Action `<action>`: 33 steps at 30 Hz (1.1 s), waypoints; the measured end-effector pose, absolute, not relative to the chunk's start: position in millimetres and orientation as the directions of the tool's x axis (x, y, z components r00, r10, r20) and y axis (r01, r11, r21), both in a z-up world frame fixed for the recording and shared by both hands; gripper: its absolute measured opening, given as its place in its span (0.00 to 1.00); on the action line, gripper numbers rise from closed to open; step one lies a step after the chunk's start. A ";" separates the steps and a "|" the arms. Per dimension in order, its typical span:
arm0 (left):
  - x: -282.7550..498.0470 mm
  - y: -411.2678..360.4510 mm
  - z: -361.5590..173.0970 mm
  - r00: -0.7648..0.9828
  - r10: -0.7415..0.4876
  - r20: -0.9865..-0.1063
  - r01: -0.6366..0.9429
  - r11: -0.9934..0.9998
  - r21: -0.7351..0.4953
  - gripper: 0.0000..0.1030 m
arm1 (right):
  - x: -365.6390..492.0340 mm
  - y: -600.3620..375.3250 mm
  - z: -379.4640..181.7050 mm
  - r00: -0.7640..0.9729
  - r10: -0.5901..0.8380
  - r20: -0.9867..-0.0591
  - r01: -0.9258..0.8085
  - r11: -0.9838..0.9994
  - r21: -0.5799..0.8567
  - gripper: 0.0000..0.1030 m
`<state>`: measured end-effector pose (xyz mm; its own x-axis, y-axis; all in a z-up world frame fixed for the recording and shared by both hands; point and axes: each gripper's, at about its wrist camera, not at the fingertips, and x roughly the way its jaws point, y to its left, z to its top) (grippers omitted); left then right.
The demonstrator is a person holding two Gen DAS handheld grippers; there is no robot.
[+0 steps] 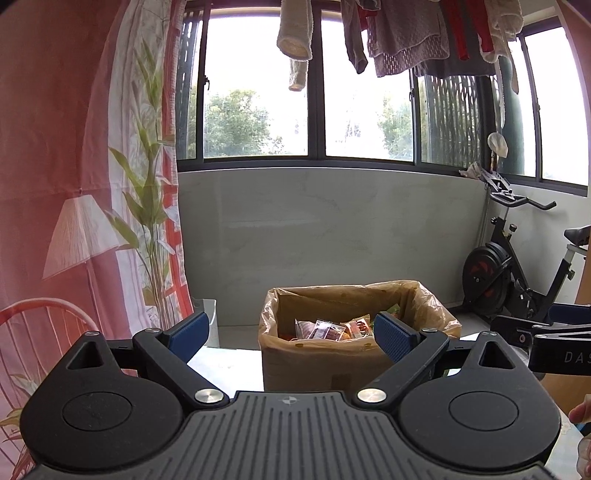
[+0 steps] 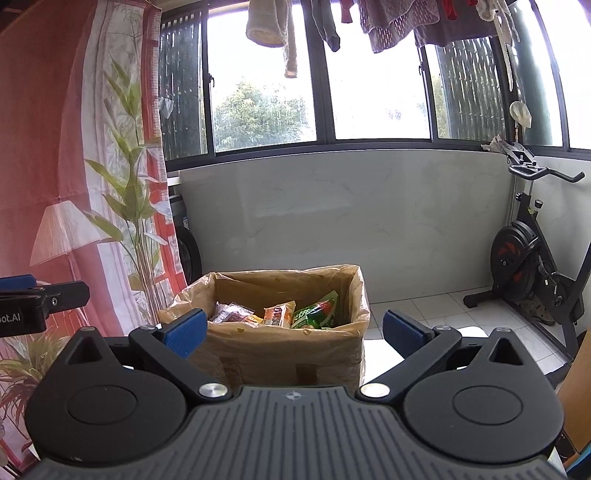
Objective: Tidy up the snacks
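A cardboard box lined with a brown plastic bag stands on the table ahead; it also shows in the right wrist view. Inside lie several snack packets: dark red ones, an orange packet and a green packet. My left gripper is open and empty, held short of the box. My right gripper is open and empty, also in front of the box. Each gripper shows at the edge of the other's view: the right one and the left one.
A printed pink curtain hangs at the left. A black exercise bike stands on the tiled floor at the right. Laundry hangs above the windows. A grey low wall runs behind the box.
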<state>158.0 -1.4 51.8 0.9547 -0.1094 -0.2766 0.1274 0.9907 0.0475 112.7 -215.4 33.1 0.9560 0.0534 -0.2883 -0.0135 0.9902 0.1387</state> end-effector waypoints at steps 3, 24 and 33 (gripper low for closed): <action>157.1 -2.9 52.0 0.956 -0.101 -0.275 0.121 0.991 0.059 0.94 | 110.9 -215.2 32.9 0.958 0.048 -0.282 -0.010 0.991 0.135 1.00; 153.8 -5.2 54.4 0.957 -0.095 -0.274 0.114 0.992 0.056 0.94 | 107.5 -219.7 33.1 0.962 0.044 -0.270 -0.007 0.991 0.135 1.00; 153.5 -4.3 54.5 0.957 -0.099 -0.271 0.117 0.992 0.050 0.94 | 107.8 -221.3 32.6 0.961 0.051 -0.271 -0.013 0.990 0.140 1.00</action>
